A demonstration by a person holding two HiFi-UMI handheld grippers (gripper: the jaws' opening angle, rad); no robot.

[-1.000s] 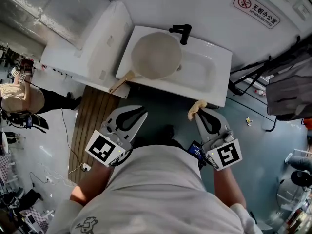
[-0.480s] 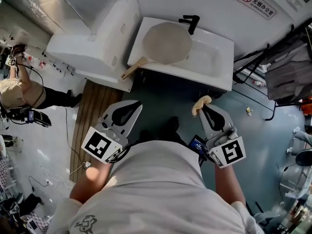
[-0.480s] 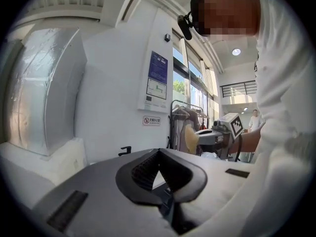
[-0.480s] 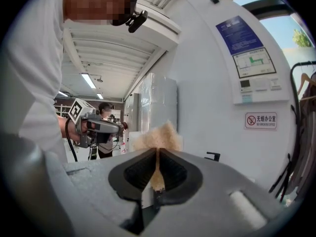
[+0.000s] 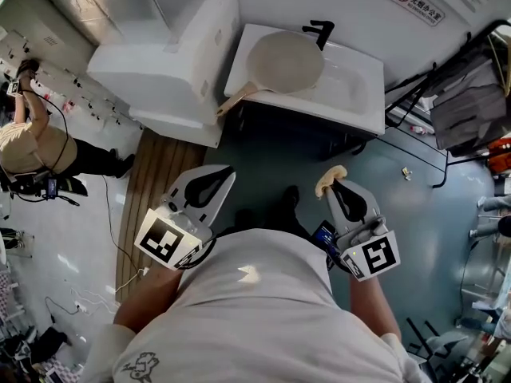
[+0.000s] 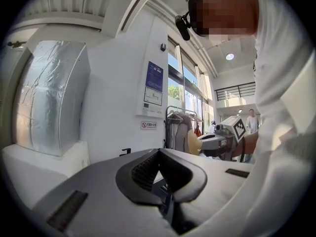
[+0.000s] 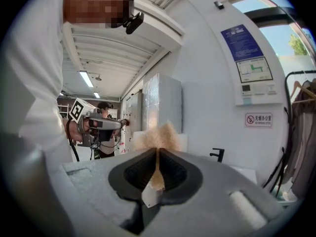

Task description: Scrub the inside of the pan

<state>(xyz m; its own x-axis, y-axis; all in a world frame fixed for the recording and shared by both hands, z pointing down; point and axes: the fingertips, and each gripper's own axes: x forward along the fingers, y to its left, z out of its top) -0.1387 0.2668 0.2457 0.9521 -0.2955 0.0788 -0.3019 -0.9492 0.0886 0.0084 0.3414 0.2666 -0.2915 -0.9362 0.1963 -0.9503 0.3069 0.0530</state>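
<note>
I find the pan (image 5: 285, 61) lying in the left end of the sink (image 5: 358, 96). It is a round, shallow pan with a smooth, pale cream inside. Its slim tan handle (image 5: 236, 100) runs out over the sink's front left corner. The sink is a white, glossy rectangular basin with rounded inner corners. A black angular faucet (image 5: 321, 32) stands at its back edge, just behind the pan's rim.

Both grippers are held on the near side of the sink's front edge, well apart from the pan, with nothing touching it.

The right gripper (image 5: 334, 185) has its jaws pressed onto a tan sponge (image 5: 329, 179). The sponge is coarse and porous with a ragged outline. It is squeezed thin between the ribbed black pads and flares out beyond the tips.

The left gripper (image 5: 223, 171) has its grey jaws brought fully together, tip to tip, and I see nothing between them.

A white boxy cabinet (image 5: 172, 58) adjoins the sink's left side.
</note>
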